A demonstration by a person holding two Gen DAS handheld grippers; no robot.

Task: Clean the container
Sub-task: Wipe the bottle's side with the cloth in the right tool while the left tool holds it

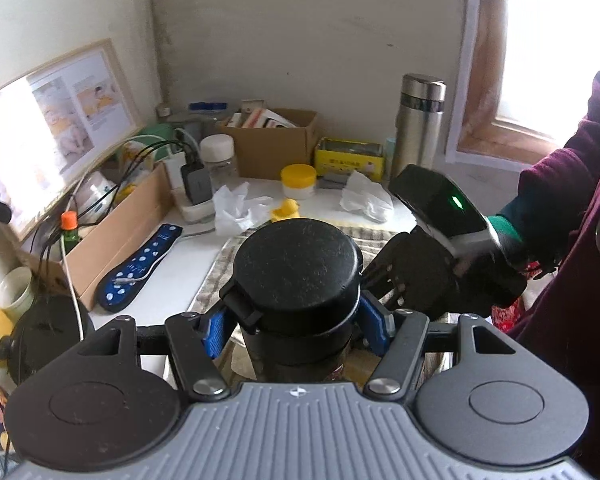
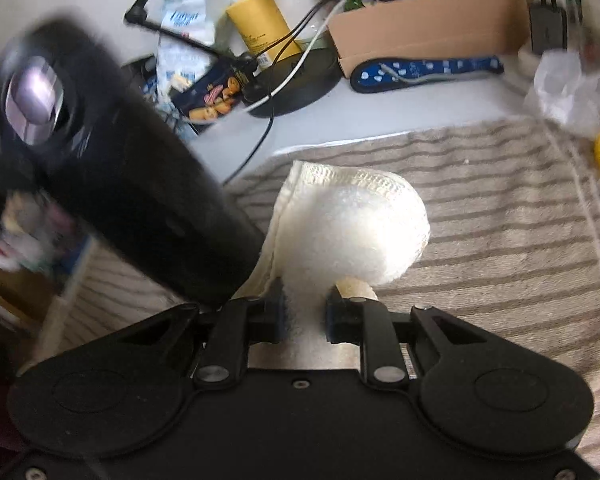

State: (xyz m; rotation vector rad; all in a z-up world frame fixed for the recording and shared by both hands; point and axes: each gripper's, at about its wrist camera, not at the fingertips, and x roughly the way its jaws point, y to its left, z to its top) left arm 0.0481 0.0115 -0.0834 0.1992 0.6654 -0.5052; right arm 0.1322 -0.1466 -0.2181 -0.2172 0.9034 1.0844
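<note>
Black and still capped, the container (image 1: 296,276) sat gripped in the left gripper (image 1: 296,326) jaws, while the right gripper (image 2: 306,314) pinched a white cloth (image 2: 352,228) at its 3 o'clock, wiping seemingly unfinished.

A striped towel (image 2: 480,220) covers the table. Behind it sit a yellow duck (image 1: 285,209), a yellow-lidded jar (image 1: 298,181), a steel flask (image 1: 419,124), cardboard boxes (image 1: 272,144) and a dotted blue insole (image 1: 140,266).
</note>
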